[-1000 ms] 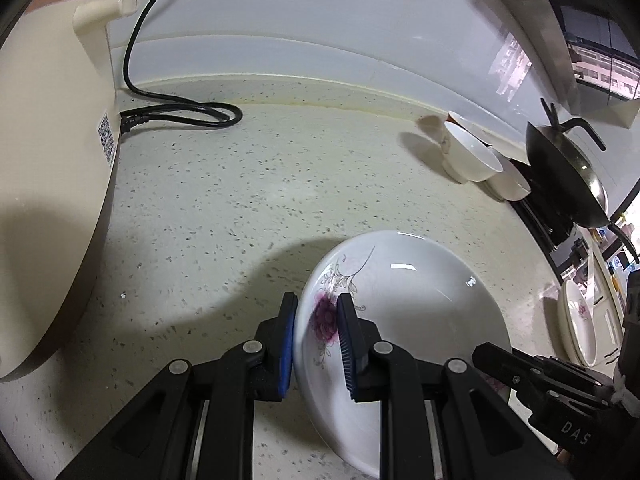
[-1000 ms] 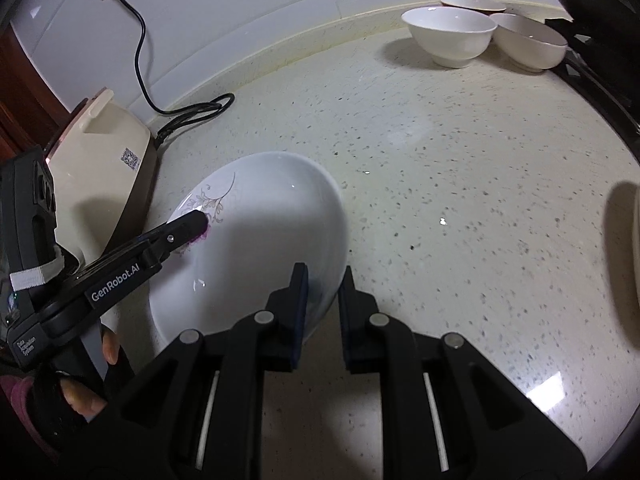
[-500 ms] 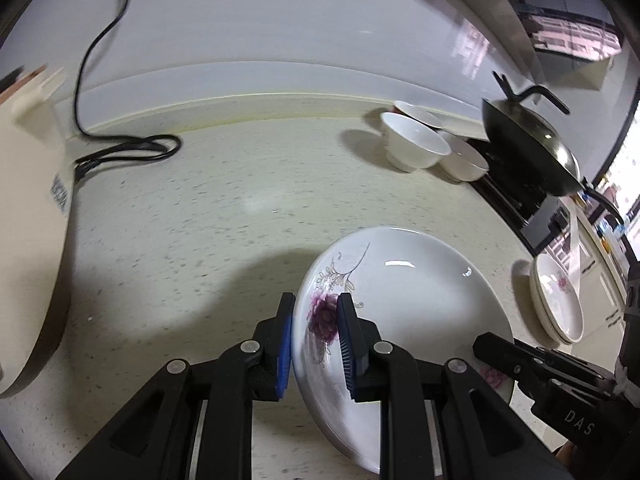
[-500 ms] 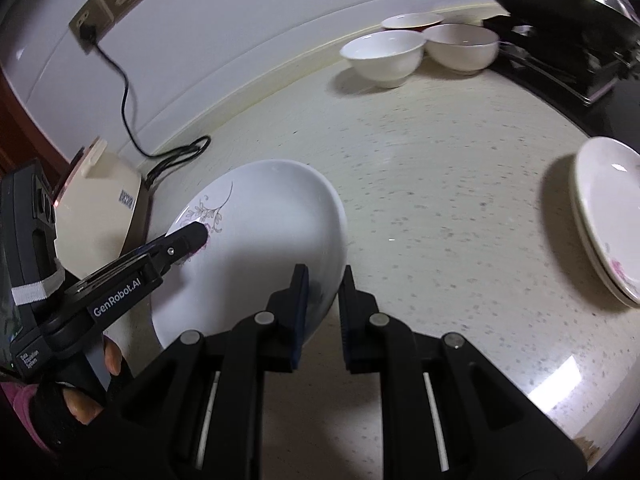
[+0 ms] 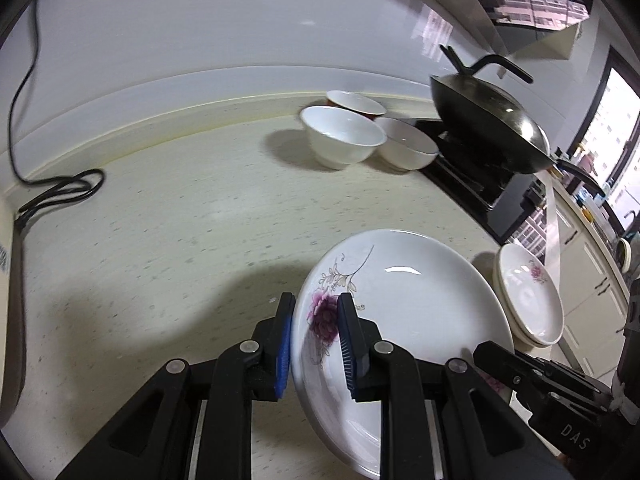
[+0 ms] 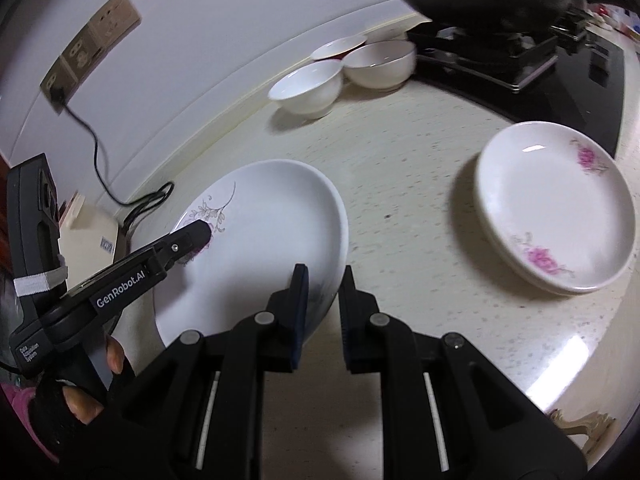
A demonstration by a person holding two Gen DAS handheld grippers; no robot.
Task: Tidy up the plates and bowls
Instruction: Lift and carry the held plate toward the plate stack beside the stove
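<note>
1. Two tools, left tool (image 5: 313, 330) and right tool (image 6: 323, 294), each clamp opposite rims of my flowered plate (image 5: 404, 312), held above the table (image 5: 180, 240).
2. Since a second ago, the plate stack (image 6: 556, 204) has entered at frame right.
3. I judge stacking comes next.

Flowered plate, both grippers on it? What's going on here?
A person holds one flowered plate with both grippers: the left gripper is shut on the rim by the purple flower, the right gripper on the opposite rim. The plate is tilted above the speckled counter. A stack of matching plates sits to the right, near the stove. Three white bowls stand by the back wall.
</note>
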